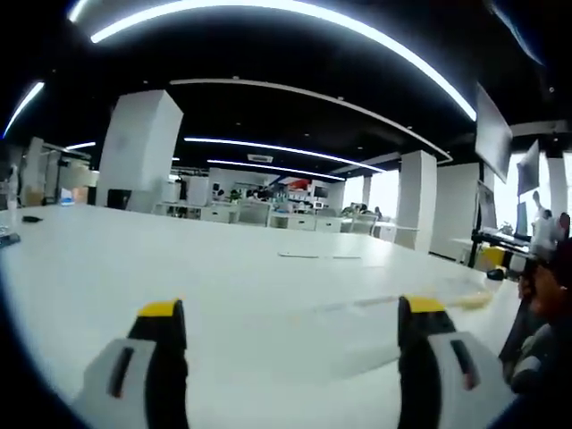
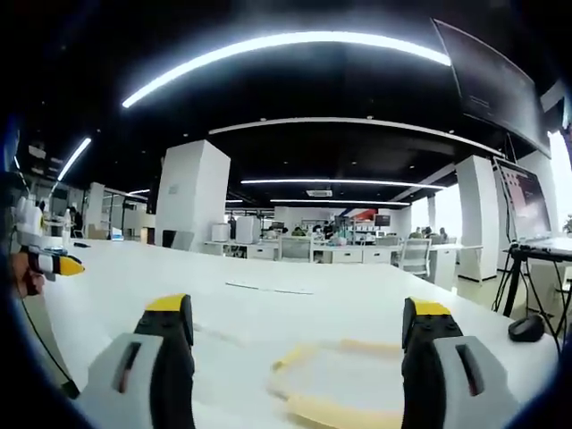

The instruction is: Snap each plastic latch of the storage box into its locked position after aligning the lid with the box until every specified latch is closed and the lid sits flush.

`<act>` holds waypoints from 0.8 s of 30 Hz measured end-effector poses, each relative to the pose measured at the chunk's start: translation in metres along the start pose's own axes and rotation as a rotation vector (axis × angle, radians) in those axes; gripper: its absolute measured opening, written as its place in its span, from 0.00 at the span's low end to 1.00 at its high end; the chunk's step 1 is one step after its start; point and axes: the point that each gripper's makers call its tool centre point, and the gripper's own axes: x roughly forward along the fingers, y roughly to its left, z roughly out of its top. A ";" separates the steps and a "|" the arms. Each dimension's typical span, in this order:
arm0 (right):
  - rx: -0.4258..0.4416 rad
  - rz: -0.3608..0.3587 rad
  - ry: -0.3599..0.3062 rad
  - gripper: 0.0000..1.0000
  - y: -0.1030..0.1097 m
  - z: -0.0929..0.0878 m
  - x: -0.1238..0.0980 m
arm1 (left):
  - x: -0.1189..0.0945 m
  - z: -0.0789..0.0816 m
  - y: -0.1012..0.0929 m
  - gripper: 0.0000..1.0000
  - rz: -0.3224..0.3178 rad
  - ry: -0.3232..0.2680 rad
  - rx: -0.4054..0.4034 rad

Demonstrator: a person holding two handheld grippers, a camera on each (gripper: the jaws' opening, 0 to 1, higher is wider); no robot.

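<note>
Left gripper view: left tongs [image 1: 290, 322] rise from the bottom edge, yellow-tipped black jaws on grey bodies, set wide apart with nothing between them — released. They hover over a broad white desk [image 1: 223, 268] that runs across the middle of the frame. A pale yellow blur [image 1: 469, 301] lies on the desk at right, beyond the right jaw; too smeared to name for certain, possibly an edge of the storage box lid. A white pillar [image 1: 138, 147] stands at upper left, curved ceiling light strips [image 1: 295, 13] sweep across the top, and office desks and chairs sit far back at centre.

Right gripper view: right tongs [image 2: 295, 322] come up from the bottom, jaws likewise spread wide and gripping nothing. Between and just beyond them, at lower centre, the storage box lid [image 2: 344, 380] lies flat on the white desk: clear panel with a pale yellow rim, blurred. Latches cannot be made out. At the left edge, the left tongs show as a yellow tip. A dark computer mouse [image 2: 525, 328] rests at lower right.
</note>
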 end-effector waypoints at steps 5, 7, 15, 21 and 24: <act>-0.002 -0.011 -0.001 1.00 -0.003 0.000 0.000 | 0.000 0.000 -0.003 1.00 -0.007 0.002 0.003; -0.004 -0.014 0.000 1.00 -0.004 0.000 0.000 | 0.001 0.000 -0.003 1.00 -0.009 0.001 0.000; -0.015 -0.035 0.001 1.00 -0.017 -0.001 -0.003 | 0.004 0.000 -0.011 1.00 -0.027 0.008 0.009; -0.017 -0.046 0.008 1.00 -0.023 -0.002 -0.005 | 0.010 0.000 -0.019 1.00 -0.049 0.013 0.016; -0.017 -0.054 0.009 1.00 -0.028 -0.004 -0.005 | 0.014 0.000 -0.025 1.00 -0.065 0.015 0.018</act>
